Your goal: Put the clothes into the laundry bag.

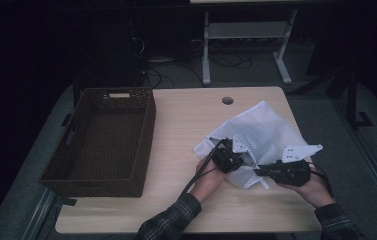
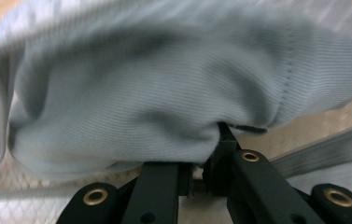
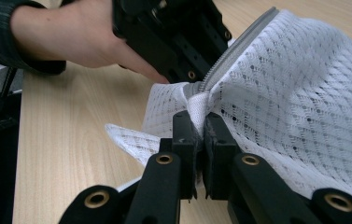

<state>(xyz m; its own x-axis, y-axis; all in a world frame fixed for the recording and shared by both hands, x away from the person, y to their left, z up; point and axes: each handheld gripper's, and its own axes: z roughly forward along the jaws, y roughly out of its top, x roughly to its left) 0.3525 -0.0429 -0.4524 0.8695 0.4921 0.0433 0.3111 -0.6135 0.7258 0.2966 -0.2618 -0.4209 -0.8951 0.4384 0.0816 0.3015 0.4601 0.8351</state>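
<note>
White mesh laundry bag [image 1: 266, 132] on table [image 1: 186, 125]: right gripper [image 3: 200, 122] pinches its edge by the zipper [image 3: 239, 44], left gripper [image 2: 206, 154] clamps pale blue garment [image 2: 164, 84]; wicker basket [image 1: 101, 142] nearby.

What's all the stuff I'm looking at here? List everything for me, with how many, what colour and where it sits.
mesh bag: one, white with a grey zip, on the right part of the table, pinched at its near edge
cloth: one, pale blue ribbed, at the bag's mouth in the left gripper view
basket: one, dark brown woven, nothing inside, on the left of the table
table: one, light wood, with a round hole near its far edge
white frame: one, on the floor behind the table
left gripper: one, black, shut on the cloth
right gripper: one, black, shut on the mesh bag
sleeves: two, dark plaid, at the near edge
</note>
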